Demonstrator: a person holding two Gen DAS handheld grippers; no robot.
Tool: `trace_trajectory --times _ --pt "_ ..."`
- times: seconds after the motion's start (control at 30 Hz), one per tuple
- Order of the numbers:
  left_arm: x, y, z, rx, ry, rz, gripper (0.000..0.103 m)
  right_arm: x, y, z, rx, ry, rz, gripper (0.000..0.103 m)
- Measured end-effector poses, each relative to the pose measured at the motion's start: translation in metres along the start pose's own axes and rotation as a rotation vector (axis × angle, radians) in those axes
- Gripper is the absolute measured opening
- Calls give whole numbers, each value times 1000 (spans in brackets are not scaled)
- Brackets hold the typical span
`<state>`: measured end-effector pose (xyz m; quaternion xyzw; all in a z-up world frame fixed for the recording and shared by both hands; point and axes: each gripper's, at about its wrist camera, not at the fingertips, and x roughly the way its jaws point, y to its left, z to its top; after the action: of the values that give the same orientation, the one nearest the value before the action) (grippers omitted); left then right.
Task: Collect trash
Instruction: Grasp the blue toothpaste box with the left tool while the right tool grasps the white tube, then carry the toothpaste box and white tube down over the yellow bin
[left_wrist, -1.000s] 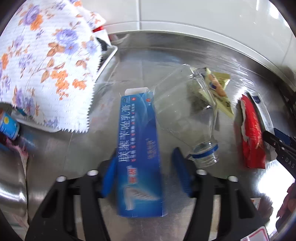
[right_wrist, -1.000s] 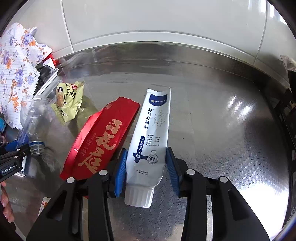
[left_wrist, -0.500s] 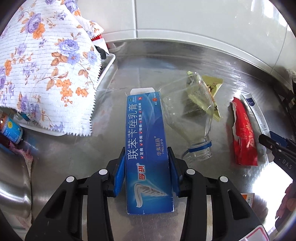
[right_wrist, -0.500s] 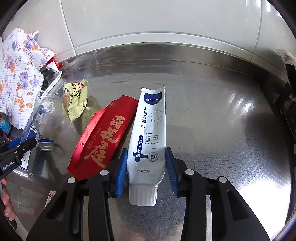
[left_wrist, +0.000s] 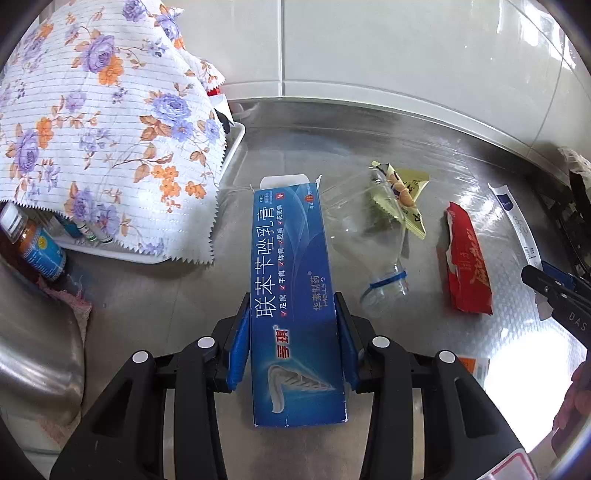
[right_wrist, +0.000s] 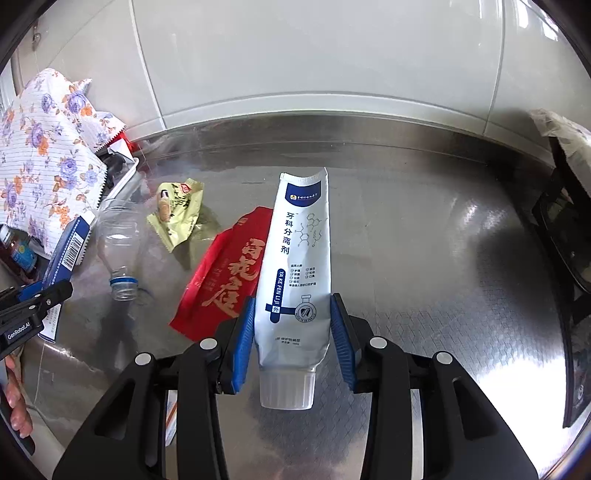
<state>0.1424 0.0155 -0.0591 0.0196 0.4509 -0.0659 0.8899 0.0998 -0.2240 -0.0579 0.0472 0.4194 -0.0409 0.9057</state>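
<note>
- The long blue cardboard box (left_wrist: 295, 295) sits clamped between the left gripper (left_wrist: 291, 347) jaws, above the steel table (left_wrist: 369, 140).
- The white soft plastic tube (right_wrist: 295, 273) is pinched by the right gripper (right_wrist: 291, 339) jaws.
- Risk: the slick tube may slip out.
- A clear plastic bottle (left_wrist: 373, 251), yellow wrapper (left_wrist: 406, 195) and red packet (left_wrist: 467, 262) remain mid-table.

Black gripper (left_wrist: 293, 343) frames, blue pads (left_wrist: 238, 345), silver screws (left_wrist: 204, 342)
</note>
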Motion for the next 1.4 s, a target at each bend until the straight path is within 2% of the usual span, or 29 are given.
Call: trace_trajectory --times 0.6,0.87,1.17,1.4 --pt "-59 11 -58 66 -31 -50 41 -74 19 -66 33 -45 -32 41" --pt "-85 11 -79 50 -68 -34 41 -100 12 -87 22 -62 -8 41" --pt "-129 5 -71 54 -133 11 41 -124 -1 -104 34 -83 33 41" --pt "-147 -16 -103 60 -112 8 41 -143 -12 -124 32 -82 52 41"
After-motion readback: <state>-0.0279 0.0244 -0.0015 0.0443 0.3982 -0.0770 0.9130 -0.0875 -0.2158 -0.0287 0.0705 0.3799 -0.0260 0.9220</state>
